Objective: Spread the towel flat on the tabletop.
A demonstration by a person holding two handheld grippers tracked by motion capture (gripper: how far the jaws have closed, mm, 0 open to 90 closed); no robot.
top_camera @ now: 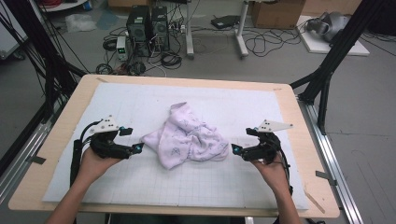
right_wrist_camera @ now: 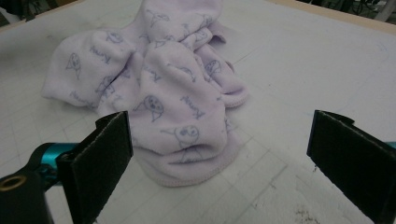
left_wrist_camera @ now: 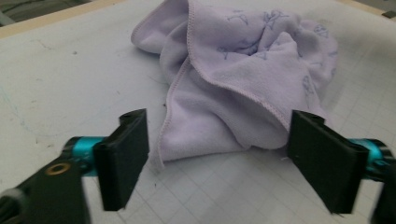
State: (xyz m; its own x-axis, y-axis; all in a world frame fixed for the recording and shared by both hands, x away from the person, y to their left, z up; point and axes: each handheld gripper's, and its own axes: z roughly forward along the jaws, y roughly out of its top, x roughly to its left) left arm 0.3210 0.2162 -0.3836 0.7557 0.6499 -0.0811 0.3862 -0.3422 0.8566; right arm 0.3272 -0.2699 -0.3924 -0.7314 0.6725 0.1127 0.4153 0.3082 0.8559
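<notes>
A crumpled lilac towel [top_camera: 187, 137] with small printed figures lies in a heap at the middle of the white gridded mat [top_camera: 140, 182]. My left gripper [top_camera: 138, 148] points at the heap's left edge, close to it, jaws apart. In the left gripper view the towel [left_wrist_camera: 233, 79] lies just beyond and between the jaws of that gripper [left_wrist_camera: 233, 158], and neither pad presses on it. My right gripper [top_camera: 235, 149] points at the heap's right edge, open. In the right gripper view the towel [right_wrist_camera: 159, 93] sits ahead of the wide jaws of this gripper [right_wrist_camera: 224, 163], toward the left one.
The mat covers a wooden table [top_camera: 60, 130] with bare margins at its sides. Black frame posts [top_camera: 327, 74] stand at the table's far corners. Computers [top_camera: 147, 28], cables and boxes lie on the floor behind.
</notes>
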